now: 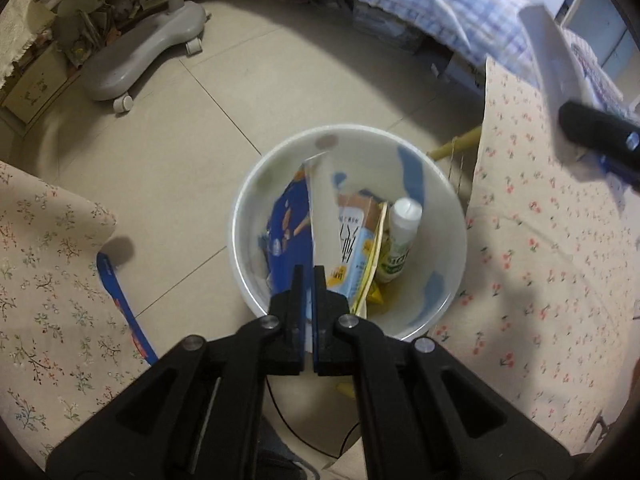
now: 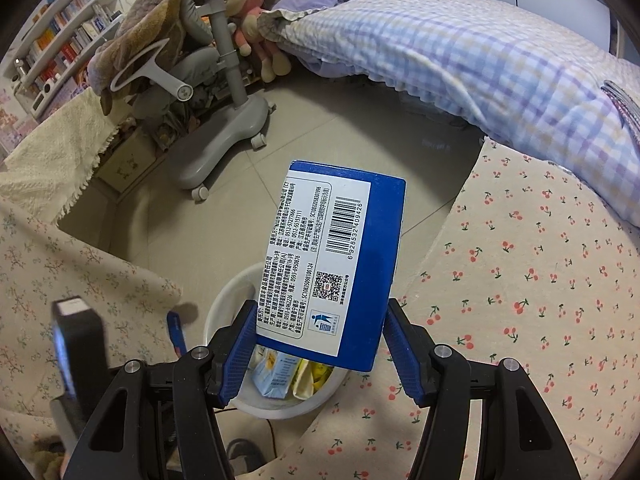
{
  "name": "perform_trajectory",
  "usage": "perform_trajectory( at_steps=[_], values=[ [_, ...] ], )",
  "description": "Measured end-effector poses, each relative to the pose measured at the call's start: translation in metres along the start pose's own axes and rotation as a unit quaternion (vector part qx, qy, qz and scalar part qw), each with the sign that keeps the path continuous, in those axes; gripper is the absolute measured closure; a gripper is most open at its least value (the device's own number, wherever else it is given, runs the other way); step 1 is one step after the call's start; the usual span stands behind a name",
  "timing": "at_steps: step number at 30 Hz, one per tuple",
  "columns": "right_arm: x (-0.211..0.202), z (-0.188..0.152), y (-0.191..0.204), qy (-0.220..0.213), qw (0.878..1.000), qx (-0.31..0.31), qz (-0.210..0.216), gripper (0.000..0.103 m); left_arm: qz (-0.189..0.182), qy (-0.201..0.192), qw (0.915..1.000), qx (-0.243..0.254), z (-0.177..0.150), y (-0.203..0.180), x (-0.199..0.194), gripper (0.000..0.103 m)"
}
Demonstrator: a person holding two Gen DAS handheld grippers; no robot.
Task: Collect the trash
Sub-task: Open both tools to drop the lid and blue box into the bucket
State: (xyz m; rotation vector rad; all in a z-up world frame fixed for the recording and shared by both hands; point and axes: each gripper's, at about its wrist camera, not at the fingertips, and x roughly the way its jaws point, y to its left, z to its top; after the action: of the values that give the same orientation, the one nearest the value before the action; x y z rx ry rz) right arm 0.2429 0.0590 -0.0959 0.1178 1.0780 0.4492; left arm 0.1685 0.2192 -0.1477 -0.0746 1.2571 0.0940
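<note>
Left gripper (image 1: 307,276) is pointing down into the bin (image 1: 448,216), jaws closed together with nothing gripped between them. White bin is standing on the tiled floor (image 1: 180,168) between 2 floral-cloth surfaces. Inside it: a blue snack bag (image 1: 290,220) leaning against the left wall, a pale carton (image 1: 352,240) with printed characters in the middle, a white bottle (image 1: 402,236) with a green label standing tilted at the right, yellow wrappers (image 1: 374,296) lying at the bottom.

Right gripper (image 2: 318,340) is holding a blue box (image 2: 340,256), jaws standing about half open and pressing on its 2 lower sides. Box is hanging tilted over the bin's opening, barcode label facing the camera.

A blue strip (image 1: 124,304) is lying on the floor beside the left cloth. Grey chair base (image 1: 148,48) and checked quilt (image 1: 420,0) are sitting beyond.
</note>
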Motion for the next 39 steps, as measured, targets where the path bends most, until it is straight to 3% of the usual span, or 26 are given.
perform_trajectory(
  at_steps=[4, 9, 15, 19, 23, 30, 39],
  values=[
    [0.001, 0.000, 0.000, 0.001, 1.000, 0.000, -0.001, 0.040, 0.005, 0.013, 0.9999, 0.008, -0.002, -0.004, 0.002, 0.085],
    [0.002, 0.000, -0.001, 0.002, 1.000, 0.001, -0.002, 0.040, -0.026, -0.007, 0.9990, -0.035, 0.004, 0.012, -0.019, 0.085],
    [0.010, -0.001, -0.001, 0.010, 1.000, -0.002, -0.007, 0.040, -0.035, -0.031, 0.9933, -0.106, 0.003, 0.036, -0.043, 0.084],
    [0.024, -0.004, 0.005, 0.026, 0.999, -0.013, -0.014, 0.039, -0.034, -0.045, 0.9868, -0.152, 0.000, 0.055, -0.060, 0.073],
    [0.047, -0.011, 0.022, 0.052, 0.998, -0.039, -0.022, 0.039, -0.032, -0.062, 0.9801, -0.186, 0.003, 0.071, -0.069, 0.071],
    [0.088, -0.026, 0.051, 0.089, 0.993, -0.071, -0.034, 0.039, -0.052, -0.054, 0.9777, -0.196, 0.003, 0.075, -0.068, 0.071],
    [0.112, -0.033, 0.051, 0.120, 0.991, -0.055, -0.028, 0.038, -0.045, -0.054, 0.9806, -0.183, 0.004, 0.072, -0.069, 0.071]
  ],
)
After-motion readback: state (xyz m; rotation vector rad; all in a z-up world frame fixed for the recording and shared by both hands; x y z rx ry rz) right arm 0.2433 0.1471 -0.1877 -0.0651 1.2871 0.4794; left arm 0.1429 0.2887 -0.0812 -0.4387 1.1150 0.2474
